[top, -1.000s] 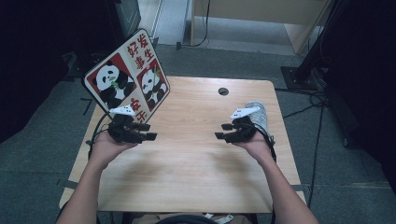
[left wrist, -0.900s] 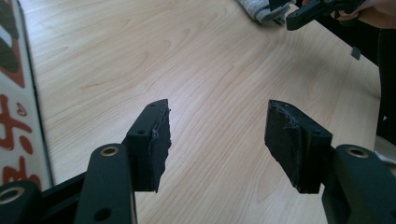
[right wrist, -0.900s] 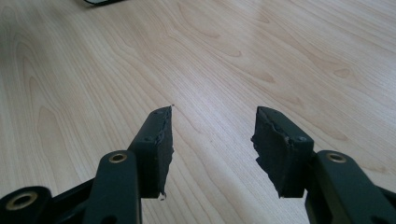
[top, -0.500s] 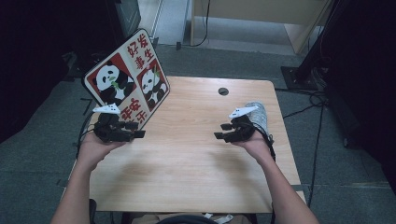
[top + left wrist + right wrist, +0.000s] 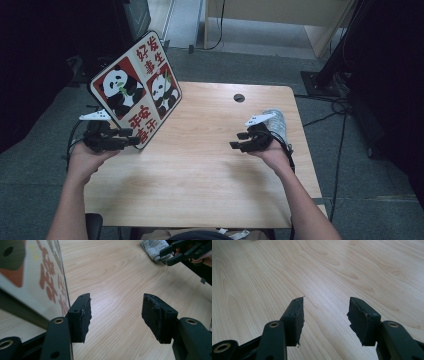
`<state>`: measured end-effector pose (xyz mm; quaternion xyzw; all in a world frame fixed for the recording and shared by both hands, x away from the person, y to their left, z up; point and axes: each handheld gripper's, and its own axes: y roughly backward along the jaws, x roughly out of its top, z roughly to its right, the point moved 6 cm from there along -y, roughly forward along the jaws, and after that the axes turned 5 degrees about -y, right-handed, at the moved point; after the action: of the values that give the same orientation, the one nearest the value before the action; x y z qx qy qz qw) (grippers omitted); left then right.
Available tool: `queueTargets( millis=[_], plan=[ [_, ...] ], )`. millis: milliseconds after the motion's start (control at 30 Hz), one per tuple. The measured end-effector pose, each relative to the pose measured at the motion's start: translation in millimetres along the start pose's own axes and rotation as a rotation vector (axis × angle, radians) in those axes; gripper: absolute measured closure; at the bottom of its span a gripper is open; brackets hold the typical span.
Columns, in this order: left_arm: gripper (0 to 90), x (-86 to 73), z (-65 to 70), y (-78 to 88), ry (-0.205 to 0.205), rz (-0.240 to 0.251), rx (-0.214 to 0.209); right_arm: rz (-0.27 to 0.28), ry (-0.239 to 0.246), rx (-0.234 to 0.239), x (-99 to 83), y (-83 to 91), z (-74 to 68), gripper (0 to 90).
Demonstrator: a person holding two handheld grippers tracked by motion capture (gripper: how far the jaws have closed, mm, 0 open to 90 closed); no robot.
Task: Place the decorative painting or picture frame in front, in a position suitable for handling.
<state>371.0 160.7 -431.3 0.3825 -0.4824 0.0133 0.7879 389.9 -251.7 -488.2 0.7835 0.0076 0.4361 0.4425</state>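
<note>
Pale wood-grain counter, smooth and matt. Glossy printed panda board. Grey knitted cloth. Matt black plastic claw pads, rough-edged.

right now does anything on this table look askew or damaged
The panda board stands tilted at the table's left edge, overhanging the side rather than lying flat. The black pads on the left gripper's fingers look torn and ragged at the edges. A grey cloth lies crumpled by the right gripper.
</note>
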Motion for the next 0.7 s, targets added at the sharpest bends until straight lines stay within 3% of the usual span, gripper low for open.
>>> queueTargets(
  millis=[300, 467, 600, 700],
  plan=[
    [43.4, -3.9, -8.7, 14.7, 0.023, 0.017, 0.018, -0.001, -0.003, 0.001, 0.0, -0.6, -0.2, 46.8],
    [45.1, -9.8, -17.5, 25.8, 0.055, 0.029, 0.044, -0.004, -0.003, 0.001, 0.1, -1.3, 0.1, 47.1],
    [45.2, -12.4, -23.5, 29.6, 0.067, 0.016, 0.065, -0.004, -0.008, 0.015, 0.4, -0.9, -1.0, 49.6],
    [45.3, -12.4, -26.5, 34.4, 0.081, 0.026, 0.060, -0.002, -0.008, 0.015, 0.3, -0.2, -1.5, 49.6]
  ],
)
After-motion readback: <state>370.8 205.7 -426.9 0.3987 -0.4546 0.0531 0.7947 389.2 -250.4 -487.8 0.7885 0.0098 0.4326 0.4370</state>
